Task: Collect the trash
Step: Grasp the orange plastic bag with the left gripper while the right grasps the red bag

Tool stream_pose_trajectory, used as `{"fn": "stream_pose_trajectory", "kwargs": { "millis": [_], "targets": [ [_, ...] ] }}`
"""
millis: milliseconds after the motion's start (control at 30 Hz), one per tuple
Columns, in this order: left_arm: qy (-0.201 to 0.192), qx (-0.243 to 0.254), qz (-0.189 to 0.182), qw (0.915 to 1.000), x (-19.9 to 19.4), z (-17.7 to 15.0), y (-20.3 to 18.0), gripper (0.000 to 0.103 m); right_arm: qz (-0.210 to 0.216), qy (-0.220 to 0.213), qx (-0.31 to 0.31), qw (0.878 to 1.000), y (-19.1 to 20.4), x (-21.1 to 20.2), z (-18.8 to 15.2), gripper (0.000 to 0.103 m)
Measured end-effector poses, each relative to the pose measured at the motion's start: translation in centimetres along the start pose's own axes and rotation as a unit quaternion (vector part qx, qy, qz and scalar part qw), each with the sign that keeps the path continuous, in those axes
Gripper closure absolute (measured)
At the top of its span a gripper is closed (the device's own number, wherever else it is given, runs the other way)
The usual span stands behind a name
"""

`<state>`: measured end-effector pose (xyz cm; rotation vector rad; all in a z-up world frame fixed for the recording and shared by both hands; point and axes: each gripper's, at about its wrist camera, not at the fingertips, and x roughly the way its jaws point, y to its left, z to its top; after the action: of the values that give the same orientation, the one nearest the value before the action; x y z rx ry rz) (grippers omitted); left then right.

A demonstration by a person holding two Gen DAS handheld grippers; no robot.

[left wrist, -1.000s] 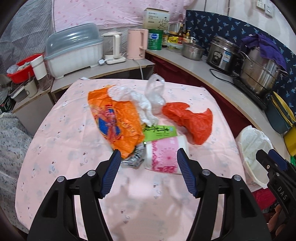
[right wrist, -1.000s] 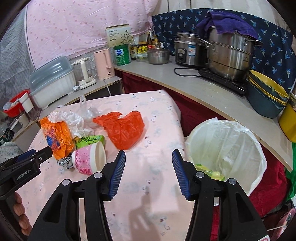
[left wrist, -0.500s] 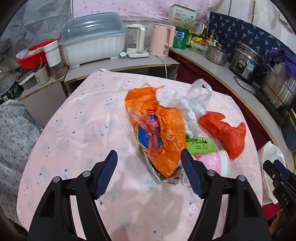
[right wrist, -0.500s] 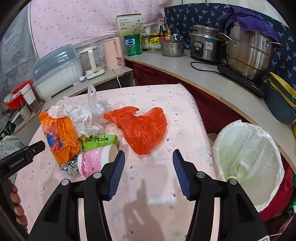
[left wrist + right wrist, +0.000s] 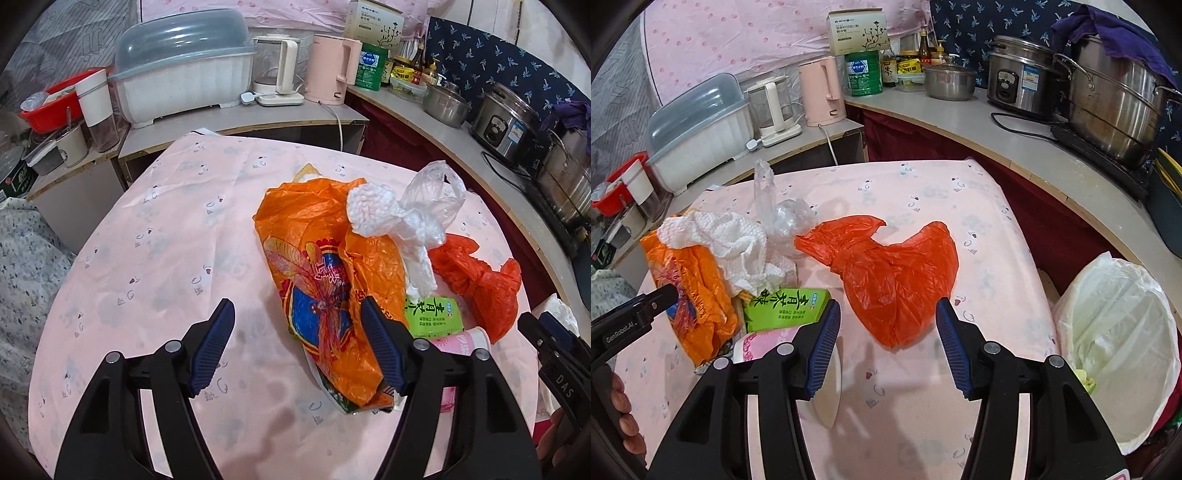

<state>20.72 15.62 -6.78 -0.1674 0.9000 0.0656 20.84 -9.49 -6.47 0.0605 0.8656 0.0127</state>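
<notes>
Right wrist view shows a white-lined trash bin (image 5: 1115, 354) beside the table's right edge, with a few pale green scraps at its bottom. On the pink tablecloth (image 5: 923, 192) the trash lies in a loose heap: a red-orange plastic bag (image 5: 897, 269), a green carton (image 5: 786, 308), a pink paper cup (image 5: 764, 341) on its side, a crumpled white paper towel (image 5: 727, 243), a clear plastic bag (image 5: 775, 214) and an orange printed bag (image 5: 694, 291). The right gripper (image 5: 886, 343) has its jaws spread and empty; the red-orange bag's lower tip lies just ahead of the gap, apart from both pads, and the cup sits under its left finger. The left gripper (image 5: 297, 347) is empty too, its jaws closing slightly; the orange printed bag (image 5: 332, 280) lies against the inside of its right finger, with bare cloth filling the rest of the gap. Only the left wrist view shows the table's left side. Only the right wrist view shows inside the bin.
</notes>
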Motion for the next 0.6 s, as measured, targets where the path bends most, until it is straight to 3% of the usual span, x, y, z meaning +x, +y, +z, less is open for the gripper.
{"fn": "stream_pose_trajectory", "kwargs": {
  "millis": [200,300,333,433,467,600],
  "targets": [
    [0.004,0.008,-0.015,0.9998,0.9,0.6,-0.6,0.058,-0.009,0.01,0.001,1.0,-0.1,2.3,0.4,0.042],
    [0.004,0.01,-0.018,0.9998,1.1,0.7,-1.0,0.076,-0.013,0.016,0.001,1.0,-0.2,3.4,0.6,0.041],
    [0.004,0.01,-0.018,0.9998,1.1,0.8,-1.0,0.088,-0.014,0.018,0.002,1.0,-0.2,3.8,0.6,0.041],
    [0.003,0.008,-0.024,0.9997,0.9,0.8,-0.9,0.096,-0.011,0.025,0.003,1.0,-0.1,4.7,0.6,0.041],
    [0.001,0.009,-0.024,0.9997,0.8,0.9,-0.9,0.098,-0.009,0.028,0.003,1.0,-0.1,4.9,0.6,0.043],
    [-0.012,0.006,-0.025,0.9996,-0.1,1.0,-0.7,0.099,0.001,0.028,0.006,1.0,-0.1,5.1,0.4,0.066]
  ]
}}
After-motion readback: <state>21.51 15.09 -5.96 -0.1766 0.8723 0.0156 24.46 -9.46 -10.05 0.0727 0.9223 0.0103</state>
